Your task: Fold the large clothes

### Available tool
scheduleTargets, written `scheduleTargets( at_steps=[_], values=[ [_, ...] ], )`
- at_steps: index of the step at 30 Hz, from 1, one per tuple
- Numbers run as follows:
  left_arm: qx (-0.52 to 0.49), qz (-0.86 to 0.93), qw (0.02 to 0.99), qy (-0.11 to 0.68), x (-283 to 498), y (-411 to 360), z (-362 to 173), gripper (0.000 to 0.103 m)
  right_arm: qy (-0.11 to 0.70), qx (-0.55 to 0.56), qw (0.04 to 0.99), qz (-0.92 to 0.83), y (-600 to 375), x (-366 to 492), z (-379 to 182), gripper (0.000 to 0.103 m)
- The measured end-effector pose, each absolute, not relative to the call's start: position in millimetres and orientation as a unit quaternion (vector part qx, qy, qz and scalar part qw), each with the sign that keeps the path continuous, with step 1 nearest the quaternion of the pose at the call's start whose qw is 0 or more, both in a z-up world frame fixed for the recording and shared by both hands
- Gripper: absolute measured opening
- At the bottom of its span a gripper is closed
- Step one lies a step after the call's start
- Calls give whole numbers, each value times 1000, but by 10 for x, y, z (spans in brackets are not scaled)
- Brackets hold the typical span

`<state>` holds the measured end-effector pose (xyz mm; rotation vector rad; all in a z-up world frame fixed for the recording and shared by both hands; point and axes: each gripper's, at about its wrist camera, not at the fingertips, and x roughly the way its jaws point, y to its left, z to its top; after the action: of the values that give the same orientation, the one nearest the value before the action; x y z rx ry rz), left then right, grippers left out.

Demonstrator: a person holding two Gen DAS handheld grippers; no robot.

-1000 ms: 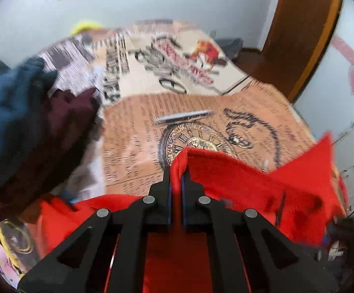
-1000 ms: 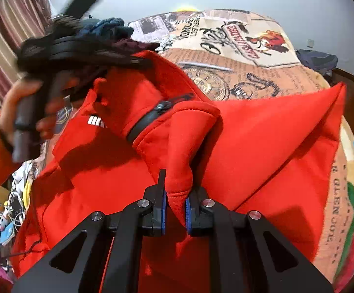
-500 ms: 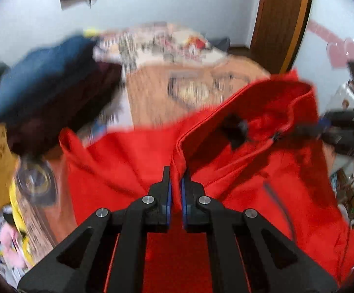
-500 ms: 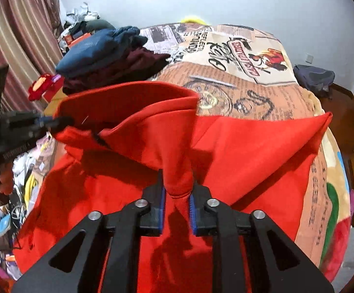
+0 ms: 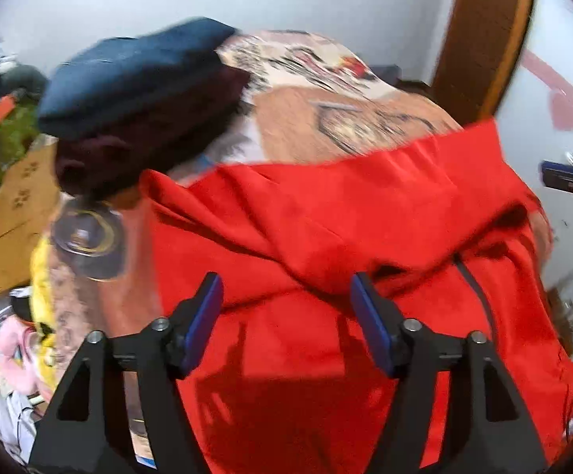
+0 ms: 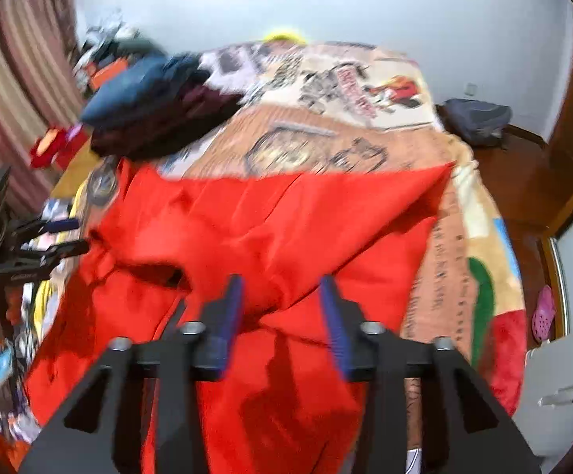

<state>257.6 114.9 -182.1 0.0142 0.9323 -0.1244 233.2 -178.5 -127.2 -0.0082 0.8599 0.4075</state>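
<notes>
Red hoodie lies spread on the bed, covering most of the near half of the printed bedspread; we note its far fold line running straight across the bed, with one pointed corner reaching toward the bed's right edge; a dark zipper line shows on the right part of the garment in the left wrist view.

Left hand-held gripper: jaws opening, blue pads standing well apart; a raised fold of the red cloth sits in the gap between them, and we see neither pad pressing on it; released.

Right hand-held gripper: jaws opening too, less wide; a bunched ridge of the hoodie rises between the pads; the picture is blurred, but the pads appear clear of the cloth.

In the right wrist view the left hand-held gripper shows at the bed's left edge, fingers pointing in toward the hoodie.

Stack of folded clothes, dark blue on top of maroon, sits at the bed's far left corner, just beyond the hoodie's left end; a dark bag lies on the floor past the far right corner.
</notes>
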Motion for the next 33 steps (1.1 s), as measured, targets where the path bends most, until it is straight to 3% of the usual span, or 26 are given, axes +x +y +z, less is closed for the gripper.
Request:
scheduleTargets(
  at_steps=[3,8,12,18,20,21,22,23,24,25,33],
  values=[
    [-32,-9,894,447,2740,1468,-1807,88,407,41,895,175,-1925,2491,-1249,56],
    [-162,18,878,449,3002,2080,-1936,88,424,134,885,139,-2189,2832,-1430,56],
    [-271,-9,842,466,3291,2373,-2217,83,444,143,876,122,-2254,3069,-1632,56],
    [-322,-31,806,496,3713,2366,-2606,65,465,180,857,128,-2323,3364,-1867,56],
    [-321,-22,801,504,3827,2331,-2705,47,457,185,861,124,-2320,3401,-1870,55],
    [-316,-12,802,506,3881,2313,-2750,30,450,186,864,127,-2315,3418,-1861,49],
    [-304,4,808,505,3894,2308,-2763,13,448,187,865,131,-2302,3442,-1853,33],
    [-294,13,813,502,3902,2303,-2764,9,450,189,862,139,-2287,3474,-1856,25],
    [-283,19,819,498,3896,2296,-2754,8,450,194,859,146,-2282,3480,-1855,13],
    [-278,22,826,491,3860,2295,-2733,6,447,194,861,148,-2277,3465,-1838,11],
    [-186,50,855,482,3489,2342,-2601,6,424,116,892,111,-2312,3239,-1688,8]
  ],
)
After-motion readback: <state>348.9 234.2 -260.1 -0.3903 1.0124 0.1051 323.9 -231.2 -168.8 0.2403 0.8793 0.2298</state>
